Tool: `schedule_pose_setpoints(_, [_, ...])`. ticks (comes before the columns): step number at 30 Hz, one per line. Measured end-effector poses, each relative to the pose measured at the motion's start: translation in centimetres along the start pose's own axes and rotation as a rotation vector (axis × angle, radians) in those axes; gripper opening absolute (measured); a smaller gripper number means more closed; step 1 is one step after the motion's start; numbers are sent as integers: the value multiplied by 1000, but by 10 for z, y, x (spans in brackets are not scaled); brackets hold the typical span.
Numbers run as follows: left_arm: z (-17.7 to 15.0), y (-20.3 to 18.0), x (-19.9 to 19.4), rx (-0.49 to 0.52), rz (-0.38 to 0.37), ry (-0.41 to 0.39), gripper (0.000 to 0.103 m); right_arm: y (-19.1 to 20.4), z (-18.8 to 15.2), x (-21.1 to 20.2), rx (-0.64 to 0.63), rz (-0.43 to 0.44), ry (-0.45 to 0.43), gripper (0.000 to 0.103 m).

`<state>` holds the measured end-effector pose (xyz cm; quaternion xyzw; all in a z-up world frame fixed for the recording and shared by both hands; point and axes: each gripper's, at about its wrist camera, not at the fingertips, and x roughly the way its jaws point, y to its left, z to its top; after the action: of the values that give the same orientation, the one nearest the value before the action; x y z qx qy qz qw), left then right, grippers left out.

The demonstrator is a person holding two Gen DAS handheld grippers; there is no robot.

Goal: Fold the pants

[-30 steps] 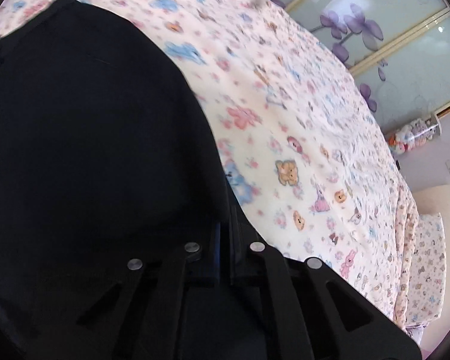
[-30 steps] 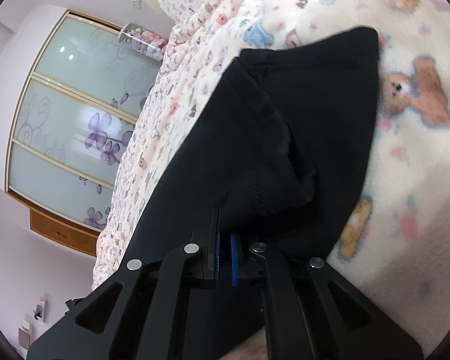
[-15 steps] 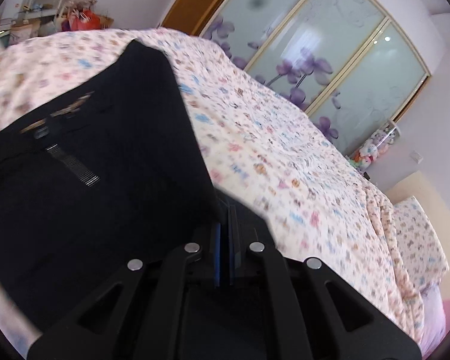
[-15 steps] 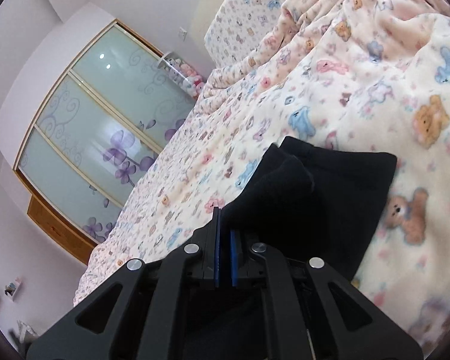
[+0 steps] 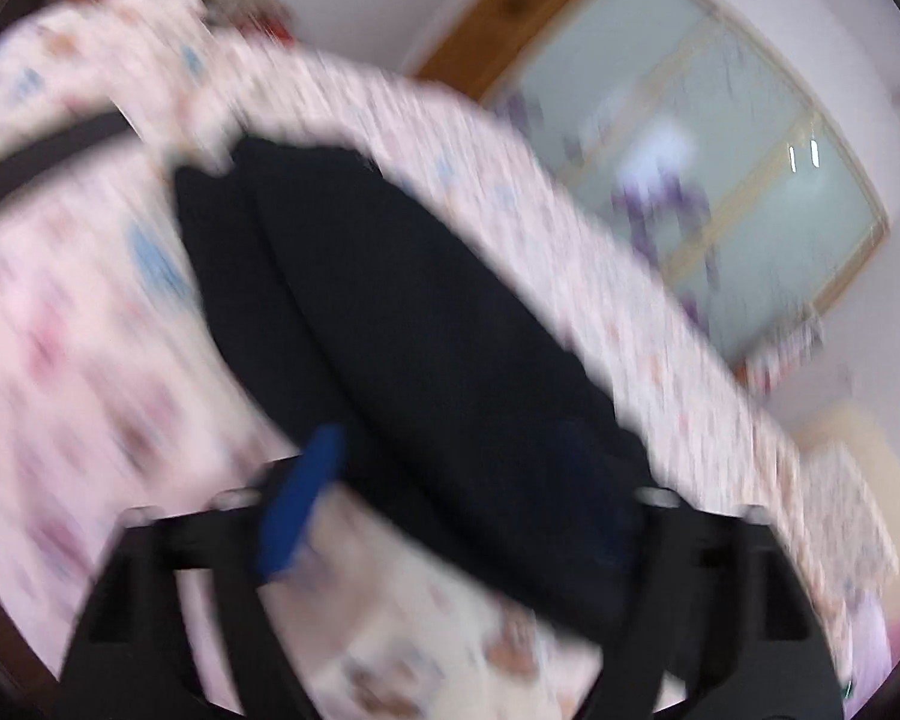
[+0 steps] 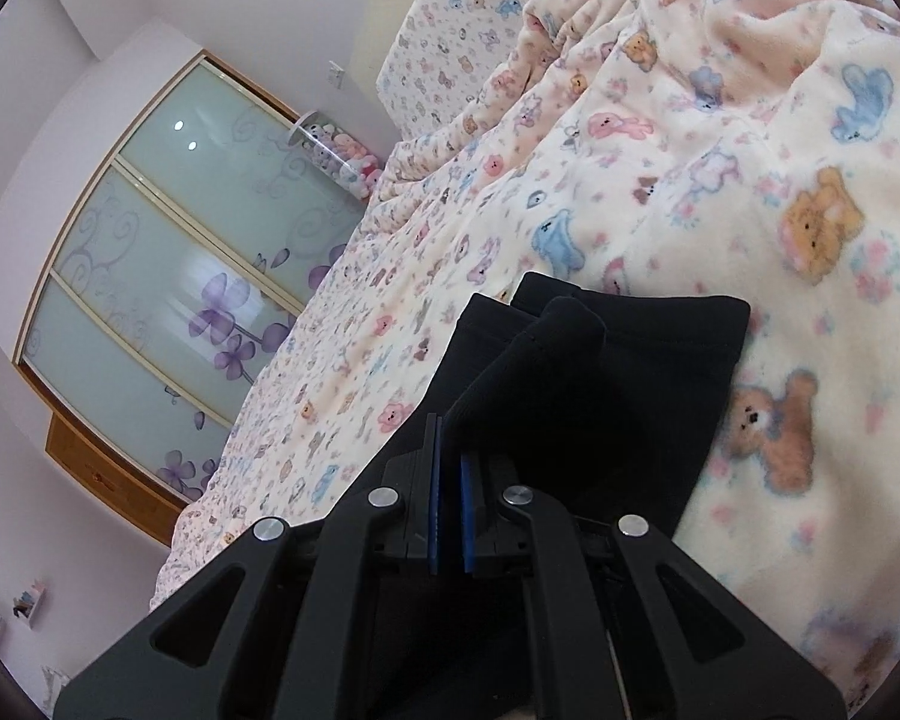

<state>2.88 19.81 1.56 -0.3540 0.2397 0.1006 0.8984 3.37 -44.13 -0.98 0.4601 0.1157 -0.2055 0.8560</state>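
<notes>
The black pants (image 5: 426, 324) lie on the bed as a long dark band; the left wrist view is badly blurred. My left gripper (image 5: 456, 510) is open, its blue pad (image 5: 297, 510) far from the other finger, with the pants lying between and beyond the jaws. In the right wrist view my right gripper (image 6: 450, 468) is shut on a raised fold of the pants (image 6: 600, 384), held just above the folded leg ends lying on the blanket.
A fleece blanket (image 6: 750, 210) with bears and rabbits covers the bed. A sliding wardrobe with purple flowers (image 6: 168, 276) stands along the bed's far side. A container of soft toys (image 6: 342, 150) stands by the wall. A pillow (image 6: 450, 54) lies at the head.
My left gripper has opened and let go of the pants, and it is swinging fast. My right gripper still holds its fold and has barely moved in the last half second.
</notes>
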Motion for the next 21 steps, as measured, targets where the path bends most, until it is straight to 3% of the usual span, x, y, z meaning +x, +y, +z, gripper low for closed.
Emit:
schedule_pose_setpoints(2, [24,11,1,-22,16,-15,82,0,0,0,-2,-1,-1,5])
schedule_pose_setpoints(5, [57,30,30,-105,-13,109,80,0,0,0,-6,-4,-1,5])
schedule_pose_setpoints(8, [78,48,58,-201,-6,183,71,0,-1,1,-4,-5,0,5])
schedule_pose_setpoints(13, [87,70,91,-302,-19,273,68,0,-1,1,-10,-7,7,5])
schedule_pose_setpoints(17, [96,72,103,-306,6,262,65,2,-2,2,-22,-5,9,5])
schedule_pose_setpoints(20, [107,75,109,-323,34,236,49,2,-2,3,-24,-4,10,5])
schedule_pose_setpoints(21, [109,77,111,-326,56,235,38,2,-3,2,-24,-4,9,5])
